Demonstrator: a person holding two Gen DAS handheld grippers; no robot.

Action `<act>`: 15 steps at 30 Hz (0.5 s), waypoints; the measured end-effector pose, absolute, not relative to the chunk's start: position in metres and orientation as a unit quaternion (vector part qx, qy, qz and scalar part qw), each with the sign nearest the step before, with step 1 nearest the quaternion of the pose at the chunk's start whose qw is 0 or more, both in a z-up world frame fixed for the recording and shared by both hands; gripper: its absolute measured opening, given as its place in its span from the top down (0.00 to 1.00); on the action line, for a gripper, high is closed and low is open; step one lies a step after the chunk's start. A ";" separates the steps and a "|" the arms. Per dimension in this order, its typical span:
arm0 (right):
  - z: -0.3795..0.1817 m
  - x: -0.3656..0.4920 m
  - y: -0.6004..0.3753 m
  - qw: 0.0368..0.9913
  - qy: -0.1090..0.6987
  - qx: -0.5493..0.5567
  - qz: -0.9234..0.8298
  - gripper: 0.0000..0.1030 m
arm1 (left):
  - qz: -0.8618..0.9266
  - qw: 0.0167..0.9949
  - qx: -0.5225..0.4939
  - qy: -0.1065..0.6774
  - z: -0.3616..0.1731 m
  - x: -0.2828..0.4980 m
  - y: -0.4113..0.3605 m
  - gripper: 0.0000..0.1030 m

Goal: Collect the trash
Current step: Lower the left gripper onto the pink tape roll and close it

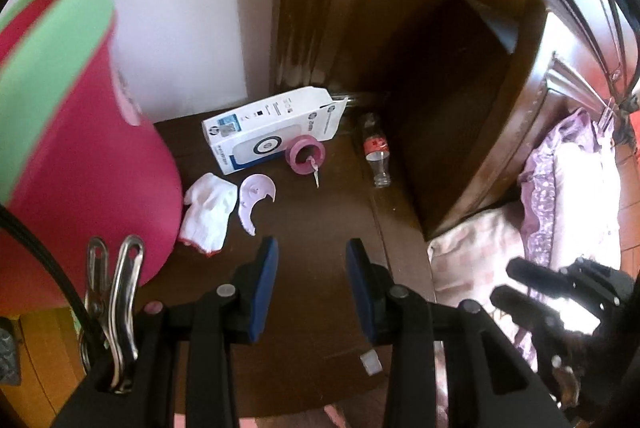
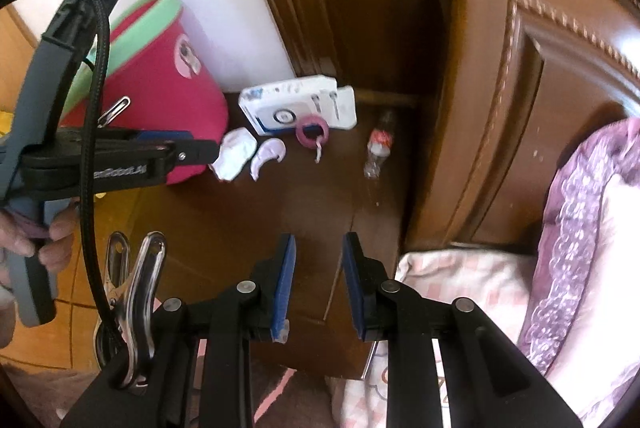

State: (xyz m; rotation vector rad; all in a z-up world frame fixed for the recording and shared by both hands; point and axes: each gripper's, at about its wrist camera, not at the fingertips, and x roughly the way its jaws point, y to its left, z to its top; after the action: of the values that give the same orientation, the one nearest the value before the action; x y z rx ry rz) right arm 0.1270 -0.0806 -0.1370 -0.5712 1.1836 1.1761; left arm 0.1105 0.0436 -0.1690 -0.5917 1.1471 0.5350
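Currently we list both claws spread and empty, left gripper (image 1: 312, 248) and right gripper (image 2: 319, 242), with trash mid-frame: white box (image 1: 266, 133), bottle (image 1: 376, 153), rag (image 1: 208, 214). Risk, we judge: the bottle rolls when nudged, or the red bin (image 1: 80, 155) at left tips.

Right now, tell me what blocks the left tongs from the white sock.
Nothing visible does. The left tongs stand open and empty above bare dark floor, with the white sock ahead on the left, beside the pink bin.

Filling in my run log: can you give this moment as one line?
phase: approach | left hand-held gripper: open, empty | right hand-held gripper: open, empty | trash on floor: bottle, box | bin: left
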 end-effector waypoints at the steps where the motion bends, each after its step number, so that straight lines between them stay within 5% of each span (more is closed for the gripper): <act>1: -0.141 0.127 -0.081 0.636 0.521 -0.249 0.512 0.75 | 0.245 0.765 -0.277 0.527 -0.174 0.113 0.046 0.65; 15: -0.197 0.133 -0.082 0.631 0.551 -0.246 0.488 0.75 | 0.259 0.750 -0.336 0.508 -0.250 0.174 0.080 0.65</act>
State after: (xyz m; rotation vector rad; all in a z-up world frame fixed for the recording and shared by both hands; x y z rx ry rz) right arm 0.1333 -0.0818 -0.1966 -0.5639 1.2605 1.1169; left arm 0.1741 0.0800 -0.2502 -0.7351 1.1096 0.5670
